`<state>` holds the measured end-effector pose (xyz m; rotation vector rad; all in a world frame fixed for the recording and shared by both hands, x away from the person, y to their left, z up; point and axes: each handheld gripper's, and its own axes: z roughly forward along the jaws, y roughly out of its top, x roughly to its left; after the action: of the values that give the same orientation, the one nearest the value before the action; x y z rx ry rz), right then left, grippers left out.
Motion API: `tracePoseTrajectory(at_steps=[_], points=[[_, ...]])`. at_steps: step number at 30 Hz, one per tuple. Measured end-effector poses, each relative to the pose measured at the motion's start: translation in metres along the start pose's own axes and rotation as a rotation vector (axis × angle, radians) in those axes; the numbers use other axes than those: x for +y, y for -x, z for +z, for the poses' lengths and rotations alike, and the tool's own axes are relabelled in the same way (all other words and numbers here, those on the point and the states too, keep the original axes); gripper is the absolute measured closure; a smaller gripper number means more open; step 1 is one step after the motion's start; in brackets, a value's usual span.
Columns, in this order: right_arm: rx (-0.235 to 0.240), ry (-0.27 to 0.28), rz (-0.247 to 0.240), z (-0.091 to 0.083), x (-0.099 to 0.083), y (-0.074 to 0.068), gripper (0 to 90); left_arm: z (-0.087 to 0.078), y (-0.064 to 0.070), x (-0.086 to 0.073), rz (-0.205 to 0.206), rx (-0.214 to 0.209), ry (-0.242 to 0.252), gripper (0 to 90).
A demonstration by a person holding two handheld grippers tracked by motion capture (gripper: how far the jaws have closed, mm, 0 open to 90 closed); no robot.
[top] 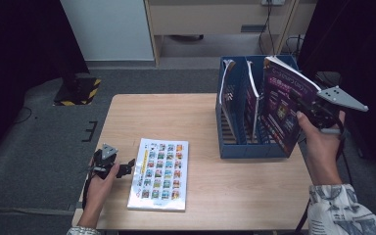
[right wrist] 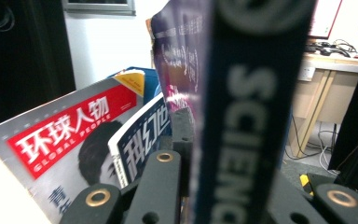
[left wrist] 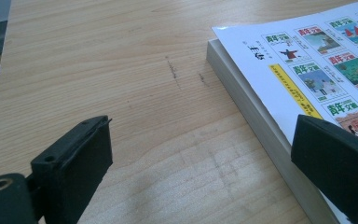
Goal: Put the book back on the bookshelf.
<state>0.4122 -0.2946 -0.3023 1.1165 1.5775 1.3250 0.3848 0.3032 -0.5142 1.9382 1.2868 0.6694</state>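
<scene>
The right gripper (top: 307, 110) is clamping a purple magazine (top: 285, 105) upright at the blue file rack's (top: 245, 147) right end, while the left gripper (top: 125, 169) is gaping, released, beside the flat book's (top: 159, 174) left edge.

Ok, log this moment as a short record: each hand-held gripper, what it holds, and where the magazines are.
right hand-held gripper: shut on purple magazine, held upright over the blue file rack
left hand-held gripper: open, on the table at the left edge of the white magazine
white magazine: flat on the table, not gripped
rack: two magazines already standing inside
</scene>
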Motion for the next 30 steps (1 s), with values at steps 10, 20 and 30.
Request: tracePoseTrajectory(at_steps=[10,20,30], points=[[-0.037,0.013,0.037,0.036,-0.005,-0.002,84.2,0.0,0.0,0.0,0.002,0.003,0.001,4.9],[-0.066,0.018,0.059,0.064,-0.014,-0.001,84.2,0.0,0.0,0.0,0.003,0.003,0.003,4.9],[-0.077,0.016,0.067,0.082,-0.021,-0.005,84.2,0.0,0.0,0.0,0.005,0.002,0.005,4.9]])
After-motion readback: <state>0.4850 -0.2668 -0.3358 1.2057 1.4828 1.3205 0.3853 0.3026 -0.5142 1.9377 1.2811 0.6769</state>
